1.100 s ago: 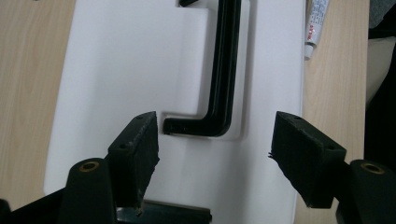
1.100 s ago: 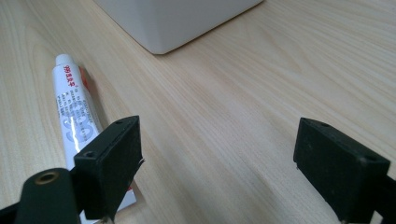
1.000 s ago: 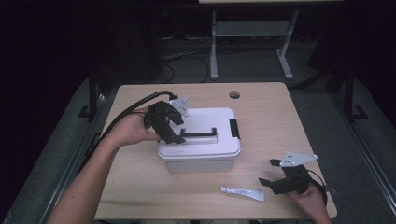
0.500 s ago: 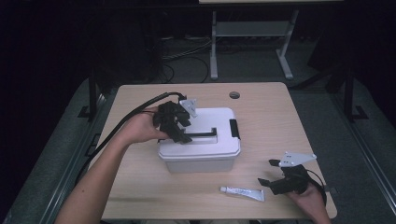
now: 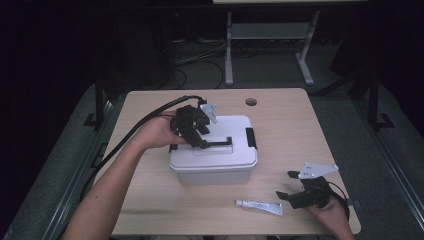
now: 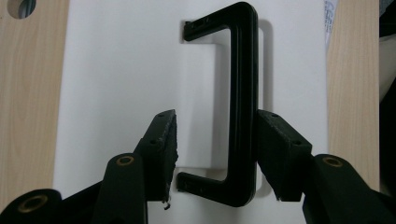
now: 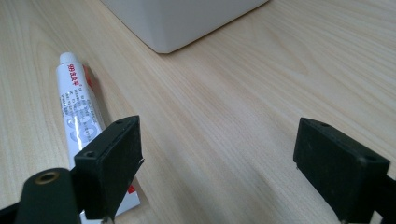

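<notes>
A white lidded box (image 5: 215,162) stands mid-table with a black handle (image 5: 220,144) lying flat in its lid. My left gripper (image 5: 201,141) reaches down over the lid. In the left gripper view, the left gripper (image 6: 215,125) straddles the handle (image 6: 243,93). Its jaws have just been closing: one pad sits against the bar, the other stands off it. My right gripper (image 5: 286,186) rests open near the front right edge, and in its own view the right gripper (image 7: 217,140) has nothing between its jaws. A white tube (image 5: 259,205) lies beside it, seen as the tube (image 7: 79,107) by one jaw.
The wooden table (image 5: 300,130) has a round cable hole (image 5: 251,102) at the back. Black latches sit on the box's ends. A cable trails from the left gripper off the table's left side. A desk frame and cables stand on the dark floor behind.
My left gripper has moved right across the lid to the handle, and its jaws have narrowed around the bar. The right gripper and the tube have stayed put.
</notes>
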